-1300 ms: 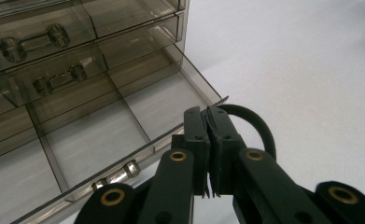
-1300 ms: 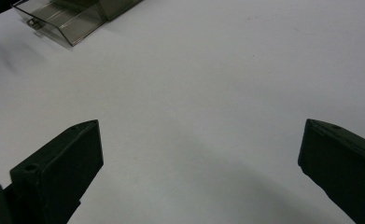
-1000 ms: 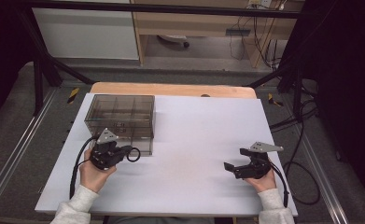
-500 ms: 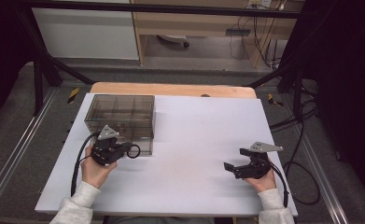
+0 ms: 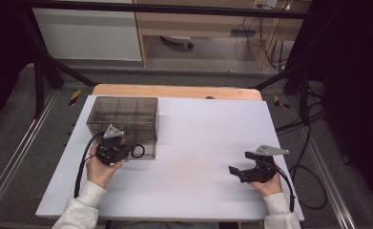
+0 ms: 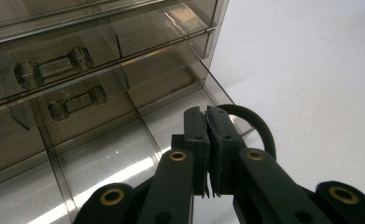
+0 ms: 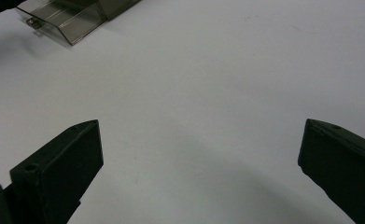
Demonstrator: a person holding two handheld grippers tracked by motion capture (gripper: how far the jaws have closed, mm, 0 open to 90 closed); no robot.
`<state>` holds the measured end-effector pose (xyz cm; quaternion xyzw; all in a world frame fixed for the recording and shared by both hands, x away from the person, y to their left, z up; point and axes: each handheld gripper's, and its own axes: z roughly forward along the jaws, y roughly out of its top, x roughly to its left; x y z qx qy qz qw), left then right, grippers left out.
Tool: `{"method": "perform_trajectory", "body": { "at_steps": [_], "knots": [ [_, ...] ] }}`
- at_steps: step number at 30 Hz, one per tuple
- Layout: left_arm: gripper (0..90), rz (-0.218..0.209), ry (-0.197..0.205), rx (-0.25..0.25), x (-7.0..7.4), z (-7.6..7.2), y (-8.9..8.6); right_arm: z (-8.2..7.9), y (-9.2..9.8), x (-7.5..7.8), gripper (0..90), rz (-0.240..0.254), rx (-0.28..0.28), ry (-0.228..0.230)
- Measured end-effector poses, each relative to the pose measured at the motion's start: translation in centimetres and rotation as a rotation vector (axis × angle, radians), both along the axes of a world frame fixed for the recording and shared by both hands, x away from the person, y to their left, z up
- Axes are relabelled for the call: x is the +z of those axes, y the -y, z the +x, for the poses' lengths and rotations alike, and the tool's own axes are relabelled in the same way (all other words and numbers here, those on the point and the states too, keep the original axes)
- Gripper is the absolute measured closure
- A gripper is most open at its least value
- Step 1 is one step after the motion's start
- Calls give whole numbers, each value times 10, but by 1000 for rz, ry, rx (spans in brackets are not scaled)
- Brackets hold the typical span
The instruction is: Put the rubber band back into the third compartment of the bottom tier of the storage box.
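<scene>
Shifting slightly rightward, the left gripper (image 5: 127, 151) is pinching one black ring (image 6: 250, 122) over the single smoked drawer box (image 5: 122, 117), its open bottom drawer lying beneath the clenched fingers (image 6: 195, 135). Right gripper (image 5: 235, 171) is resting, fingers (image 7: 59, 172) released wide, grasping nothing.

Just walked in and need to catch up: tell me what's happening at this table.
A person works at a white table with a hand-held gripper in each hand. The left hand-held gripper, jaws shut with nothing visibly between them, sits at the front of a smoky transparent plastic drawer box, whose bottom drawer is pulled out. The right hand-held gripper rests open over bare tabletop, apart from the box.
</scene>
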<state>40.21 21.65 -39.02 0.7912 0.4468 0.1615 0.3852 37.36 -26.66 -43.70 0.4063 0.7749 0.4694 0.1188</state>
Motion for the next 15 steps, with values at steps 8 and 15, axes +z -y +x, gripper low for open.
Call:
{"method": "perform_trajectory", "body": {
  "at_steps": [8, 15],
  "knots": [
    [869, -4, -7, 10, -4, 8, 3, 0, 0, 0, 5, -1, 0, 0],
    [869, -2, -13, 28, -8, 16, 3, 0, 0, 0, 4, -4, 0, 2]
  ]
}}
